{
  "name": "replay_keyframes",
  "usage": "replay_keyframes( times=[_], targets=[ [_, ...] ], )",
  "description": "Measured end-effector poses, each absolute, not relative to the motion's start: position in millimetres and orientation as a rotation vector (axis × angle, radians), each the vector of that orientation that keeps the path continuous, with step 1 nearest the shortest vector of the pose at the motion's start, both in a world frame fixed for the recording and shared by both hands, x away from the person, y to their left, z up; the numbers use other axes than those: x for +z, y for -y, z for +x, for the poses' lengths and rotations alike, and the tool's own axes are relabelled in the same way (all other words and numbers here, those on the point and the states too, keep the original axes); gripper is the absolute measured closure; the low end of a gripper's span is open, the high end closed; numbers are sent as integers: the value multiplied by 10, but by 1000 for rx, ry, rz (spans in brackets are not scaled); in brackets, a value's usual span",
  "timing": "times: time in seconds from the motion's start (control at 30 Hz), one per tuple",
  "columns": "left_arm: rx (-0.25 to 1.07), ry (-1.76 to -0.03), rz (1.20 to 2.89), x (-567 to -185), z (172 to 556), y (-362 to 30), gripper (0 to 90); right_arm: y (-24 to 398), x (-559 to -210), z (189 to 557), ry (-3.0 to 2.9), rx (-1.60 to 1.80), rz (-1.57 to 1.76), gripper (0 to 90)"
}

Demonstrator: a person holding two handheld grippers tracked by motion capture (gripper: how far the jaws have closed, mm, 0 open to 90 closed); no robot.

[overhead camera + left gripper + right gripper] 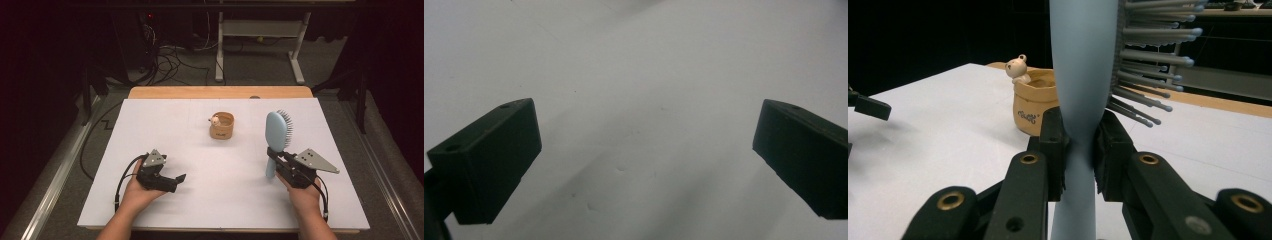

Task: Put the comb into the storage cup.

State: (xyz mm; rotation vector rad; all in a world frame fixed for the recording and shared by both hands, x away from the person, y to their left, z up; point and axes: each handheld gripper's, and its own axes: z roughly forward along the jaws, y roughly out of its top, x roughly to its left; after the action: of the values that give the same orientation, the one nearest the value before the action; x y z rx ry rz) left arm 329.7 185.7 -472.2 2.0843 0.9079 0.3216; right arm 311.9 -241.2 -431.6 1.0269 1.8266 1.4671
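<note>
A light blue hairbrush (277, 137) stands almost upright at the right of the white table, bristles facing right. My right gripper (276, 156) is shut on its neck; in the right gripper view the black pads (1055, 145) press the hairbrush (1083, 75) from both sides. A small tan cup (222, 126) with a little bear figure on its rim sits at the table's middle back, and the same cup (1035, 102) appears left of the brush. My left gripper (181, 178) rests low at the front left, open (646, 150), with bare table between its jaws.
The white sheet (200, 150) covers a wooden table (220, 92). Beyond the far edge are a desk frame (260, 40) and loose cables (170, 60) on the floor. A metal rail (60, 170) runs along the left side.
</note>
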Motion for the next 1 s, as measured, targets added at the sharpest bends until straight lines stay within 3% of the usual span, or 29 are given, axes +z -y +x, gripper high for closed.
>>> replay_keyframes(
  times=[1.0],
  targets=[
    [320, -915, 2063, -4702, 3266, -1934, 0, 2244, -4241, 3209, -1818, 1475, 987, 779]
  ],
)
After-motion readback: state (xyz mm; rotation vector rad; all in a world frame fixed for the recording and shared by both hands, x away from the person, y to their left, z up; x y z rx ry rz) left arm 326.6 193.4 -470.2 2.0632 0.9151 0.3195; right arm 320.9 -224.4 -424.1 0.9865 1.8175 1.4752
